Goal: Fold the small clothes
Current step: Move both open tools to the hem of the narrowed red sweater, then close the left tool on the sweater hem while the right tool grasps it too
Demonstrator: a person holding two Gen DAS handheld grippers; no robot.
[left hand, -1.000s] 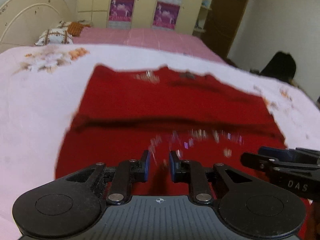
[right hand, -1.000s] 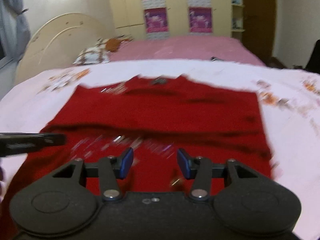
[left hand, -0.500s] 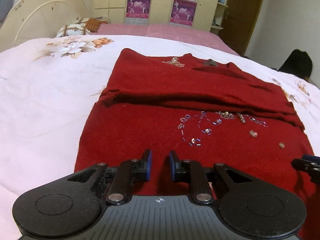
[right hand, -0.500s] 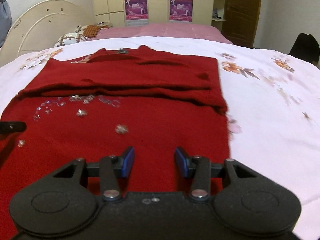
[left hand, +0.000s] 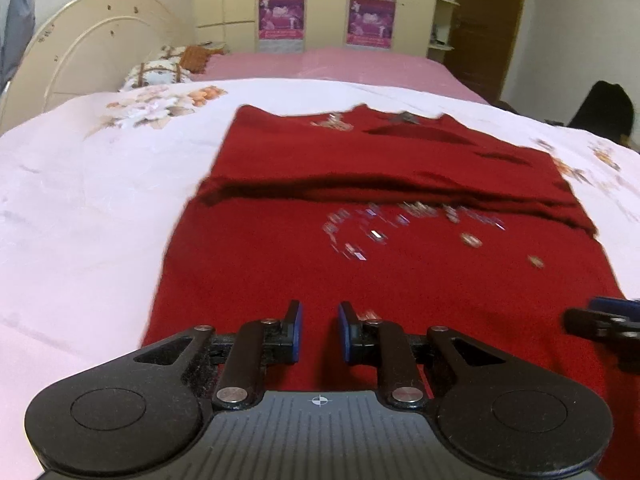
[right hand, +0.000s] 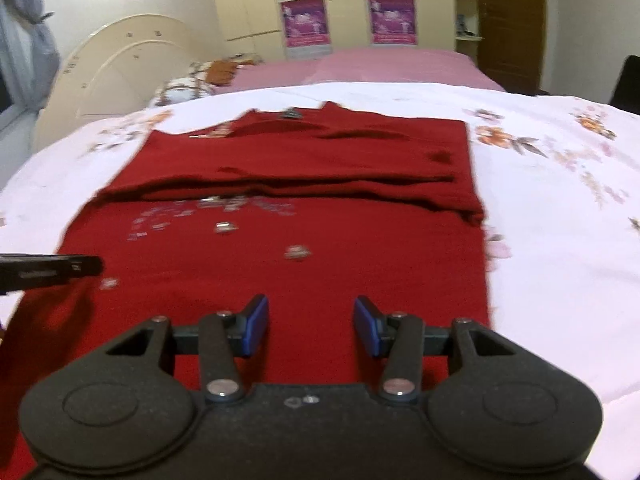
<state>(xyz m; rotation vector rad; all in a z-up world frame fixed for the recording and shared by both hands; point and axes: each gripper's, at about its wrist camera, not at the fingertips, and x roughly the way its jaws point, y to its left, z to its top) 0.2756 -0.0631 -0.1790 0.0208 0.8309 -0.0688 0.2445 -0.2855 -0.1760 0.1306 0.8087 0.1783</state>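
As seen from the left wrist, the left tongs (left hand: 319, 330) stood over the near hem of a red sweater (left hand: 280, 264), their blue pads (left hand: 295, 332) set a narrow gap apart with nothing pinched between them and only red cloth showing behind the gap. The sweater lay spread on a pale floral bedspread (left hand: 80, 208), neckline away from the camera, with a fold ridge (left hand: 320, 184) running across it and its far part lying doubled over the near part. Shiny beads (left hand: 372, 234) were scattered just below that ridge, blurred. At the right edge of this view the tip of the right tongs (left hand: 612, 320) reached in above the sweater's near right part. Behind the bedspread lay a pink sheet (left hand: 340, 64), a patterned pillow (left hand: 156, 74) beside a cream headboard (left hand: 88, 52), and a wardrobe bearing purple posters (left hand: 282, 16).

From the right wrist, the right tongs (right hand: 311, 330) hung over the sweater's (right hand: 360, 260) near right part, jaws moderately wide and opening, nothing between the pads (right hand: 256, 330). The sweater's right edge ran close beside them, with the bedspread (right hand: 560, 240) bare beyond it. The left tongs (right hand: 52, 270) showed as a dark bar at the left edge, over the sweater's near left part. The beads (right hand: 224, 226) lay below the fold ridge (right hand: 320, 184).
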